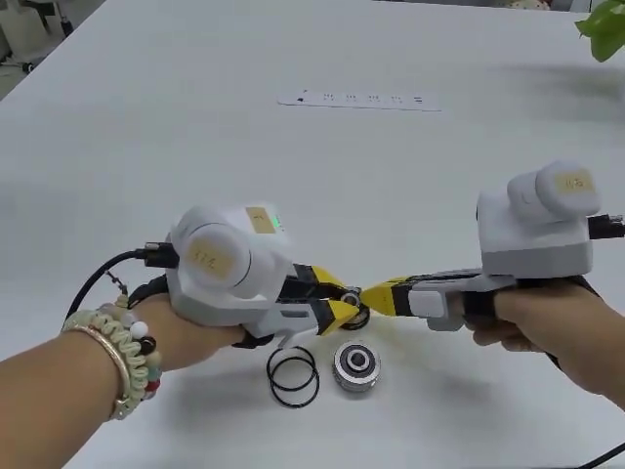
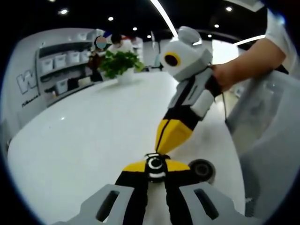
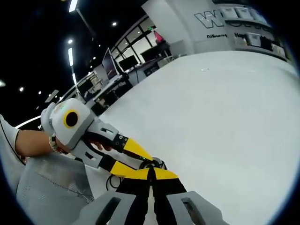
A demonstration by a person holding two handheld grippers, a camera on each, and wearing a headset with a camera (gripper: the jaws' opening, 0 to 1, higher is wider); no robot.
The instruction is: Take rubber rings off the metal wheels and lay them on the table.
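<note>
The head view gives me the layout: two black rubber rings (image 1: 293, 376) lie overlapped on the white counter (image 1: 410, 195), just beside a loose wheel (image 1: 356, 363), both below the meeting tool tips. The left gripper view gives me the grip itself: the left tool (image 1: 342, 308) is narrowed onto a small metal wheel (image 2: 155, 165), clamped between its yellow tips. The right tool (image 1: 381, 296) meets that wheel tip-on, its jaws pressed together; whether they pinch the ring I cannot tell

Clamped wheel (image 1: 357, 316) half hidden, plant (image 1: 607, 34) cut by edge
</note>
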